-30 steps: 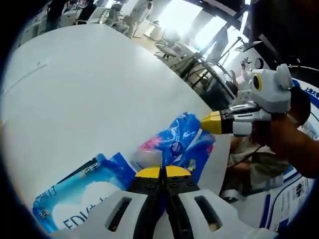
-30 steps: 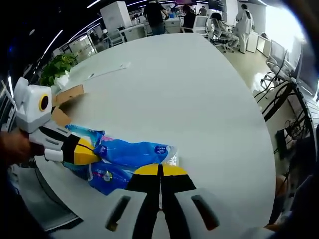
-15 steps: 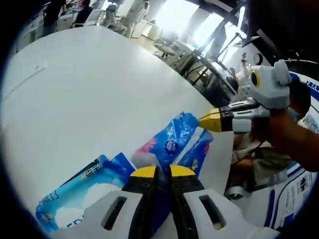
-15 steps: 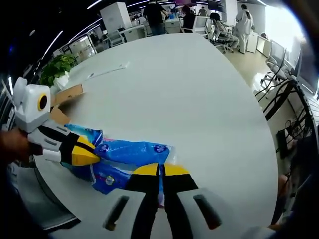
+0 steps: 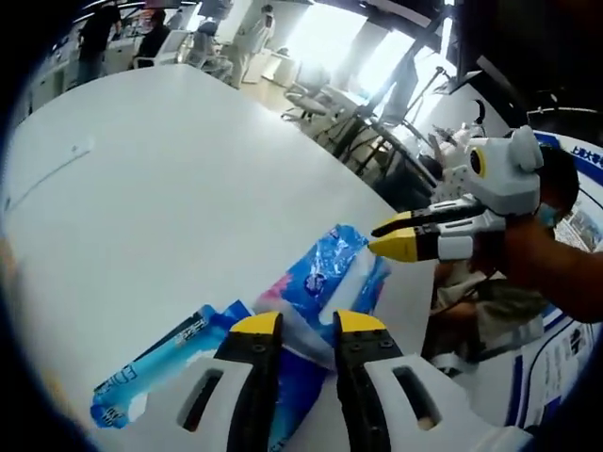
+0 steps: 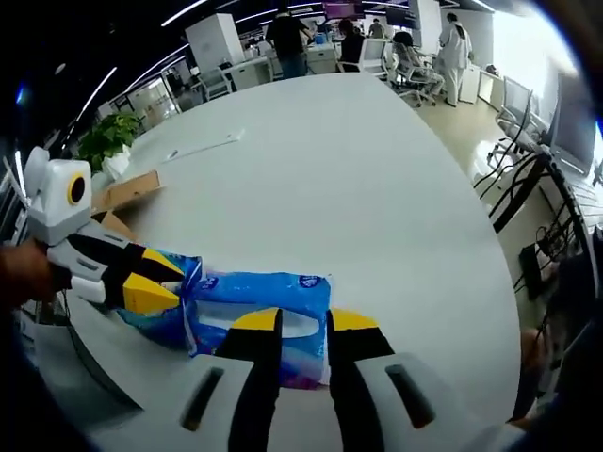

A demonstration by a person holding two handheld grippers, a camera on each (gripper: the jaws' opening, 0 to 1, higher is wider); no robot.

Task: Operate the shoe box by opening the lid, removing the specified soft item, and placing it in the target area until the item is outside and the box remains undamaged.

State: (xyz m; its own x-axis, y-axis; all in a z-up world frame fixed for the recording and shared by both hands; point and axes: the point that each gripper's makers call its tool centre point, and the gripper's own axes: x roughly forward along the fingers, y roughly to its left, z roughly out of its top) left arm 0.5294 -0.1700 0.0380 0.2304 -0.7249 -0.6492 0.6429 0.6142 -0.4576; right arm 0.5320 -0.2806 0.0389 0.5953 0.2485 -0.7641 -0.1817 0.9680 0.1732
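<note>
1. Tissue pack (image 6: 259, 303), the soft blue item, lies flat on the white table (image 6: 358, 169), near the table's edge, with a second blue pack (image 5: 155, 363) just beside it.
2. Left gripper (image 5: 300, 325): jaws stand apart, with the pack's wrapper lying between the yellow tips. Contact with the wrapper cannot be confirmed.
3. Right gripper (image 6: 303, 320): jaws likewise apart, straddling the near edge of the pack and not clamped on it.
4. Each gripper appears in the other's view, at opposite ends of the pack, tips spread.
5. Shoe box (image 6: 124, 193): a brown cardboard corner shows on the table behind the left gripper in the right gripper view. The state of its lid cannot be determined.
6. Judged step: the item is outside the box and set down, so this looks like the release at placement.
7. Next move calls for drawing both grippers straight back without snagging the loose wrapper.
8. Writing: white lettering runs along the second pack, too small and skewed to read; round logos on the tissue pack are illegible.
</note>
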